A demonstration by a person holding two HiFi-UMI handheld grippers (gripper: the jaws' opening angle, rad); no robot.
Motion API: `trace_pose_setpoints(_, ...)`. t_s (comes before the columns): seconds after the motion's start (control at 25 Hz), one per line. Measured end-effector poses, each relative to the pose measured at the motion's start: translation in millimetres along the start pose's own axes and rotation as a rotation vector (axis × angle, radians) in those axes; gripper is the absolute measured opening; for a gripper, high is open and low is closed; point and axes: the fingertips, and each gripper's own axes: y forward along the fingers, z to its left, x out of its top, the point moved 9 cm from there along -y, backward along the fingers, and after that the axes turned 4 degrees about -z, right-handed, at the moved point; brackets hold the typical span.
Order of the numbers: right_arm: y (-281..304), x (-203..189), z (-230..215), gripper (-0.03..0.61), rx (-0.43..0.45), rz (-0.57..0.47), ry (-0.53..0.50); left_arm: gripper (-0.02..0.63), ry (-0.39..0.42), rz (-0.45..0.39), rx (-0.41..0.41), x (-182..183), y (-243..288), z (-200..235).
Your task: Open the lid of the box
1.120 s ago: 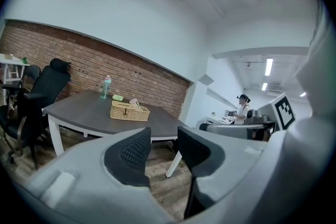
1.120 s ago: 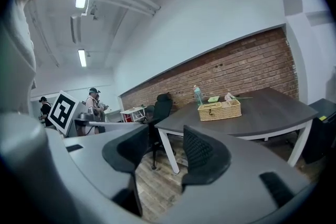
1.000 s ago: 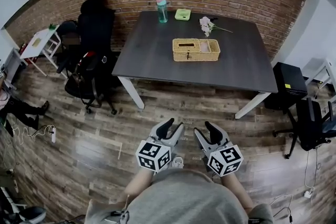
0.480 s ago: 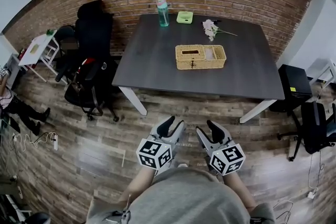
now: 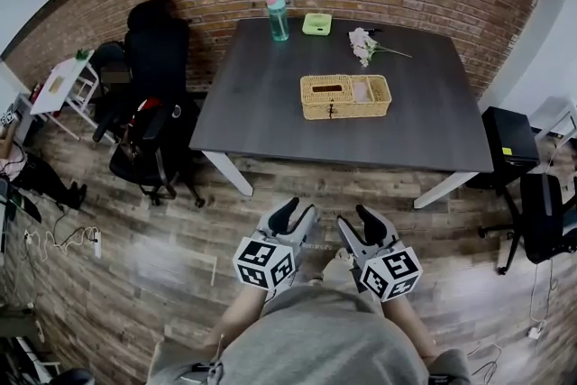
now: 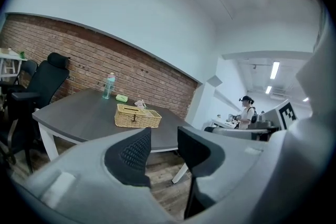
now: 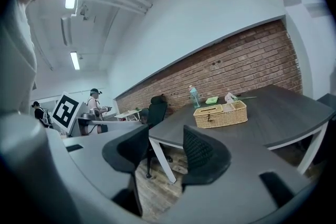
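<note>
right gripper [image 7: 166, 136] fingers [image 7: 203, 155] apart, nothing between them; wicker box [image 7: 220, 114] sits on worktop [image 7: 281, 119] well ahead, right of fingers.

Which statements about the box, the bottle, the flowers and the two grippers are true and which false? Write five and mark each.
1. The wicker box stands on the dark table. True.
2. The left gripper is shut on the box. False: it is open, empty and short of the table.
3. The bottle stands at the table's far edge, near the brick wall. True.
4. The right gripper touches the table. False: it is held above the floor.
5. The flowers lie inside the box. False: they lie on the table beyond it.
</note>
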Motion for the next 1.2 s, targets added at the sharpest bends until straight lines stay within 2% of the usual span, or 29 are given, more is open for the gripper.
trace_pose_setpoints(0.4,51.1,16.2,-47.3,0.206,0.052,-0.012,-0.023,0.155,-0.001,-0.030,0.050,9.5,50.2,22.6)
trace_pose_setpoints(0.84,133.1,64.9,-115.8,0.206,0.114,0.005,-0.066,0.155,0.000,-0.078,0.097,53.2,131.0,59.5)
trace_pose_setpoints(1.2,180.4,87.1,-160.2,0.206,0.167,0.038,-0.084,0.155,-0.025,-0.083,0.160,65.8,176.4,81.6)
